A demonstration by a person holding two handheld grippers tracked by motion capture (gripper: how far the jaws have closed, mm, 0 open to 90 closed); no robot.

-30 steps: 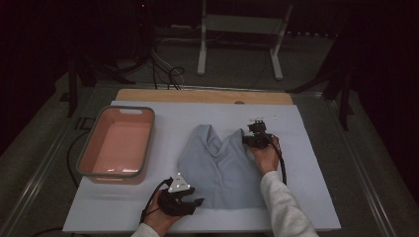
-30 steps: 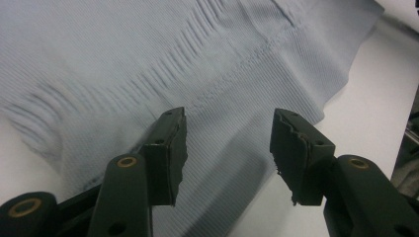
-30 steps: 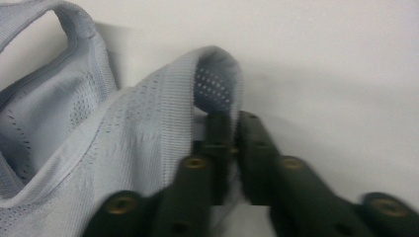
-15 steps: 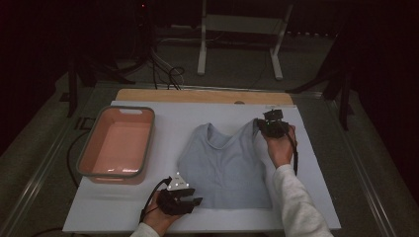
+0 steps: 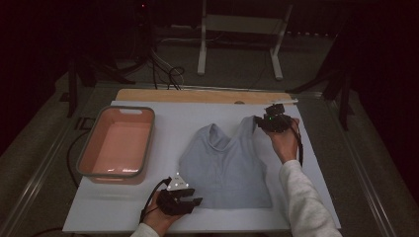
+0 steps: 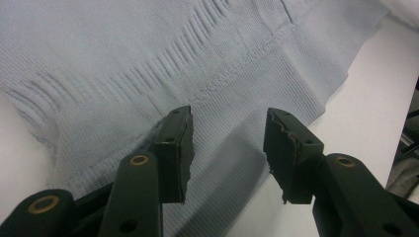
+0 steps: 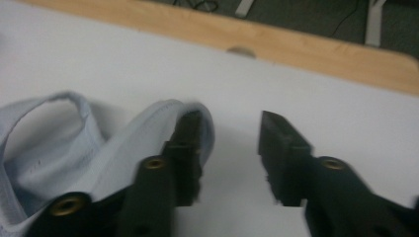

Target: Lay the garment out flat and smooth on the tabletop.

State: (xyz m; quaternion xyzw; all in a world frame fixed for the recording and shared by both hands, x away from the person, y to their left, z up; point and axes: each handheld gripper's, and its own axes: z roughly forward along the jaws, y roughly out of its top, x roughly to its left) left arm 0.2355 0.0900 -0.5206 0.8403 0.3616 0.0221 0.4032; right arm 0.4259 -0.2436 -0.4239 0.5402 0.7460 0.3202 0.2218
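Right claw [image 7: 227,148] just spread, strap [image 7: 163,118] outside jaw | left claw [image 6: 227,148] spread over hem [image 6: 237,79]

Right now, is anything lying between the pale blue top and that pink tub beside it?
Nothing visible does. Only bare white table cover lies between the pale blue top and the pink tub. The left gripper sits at the top's near hem, off that path.
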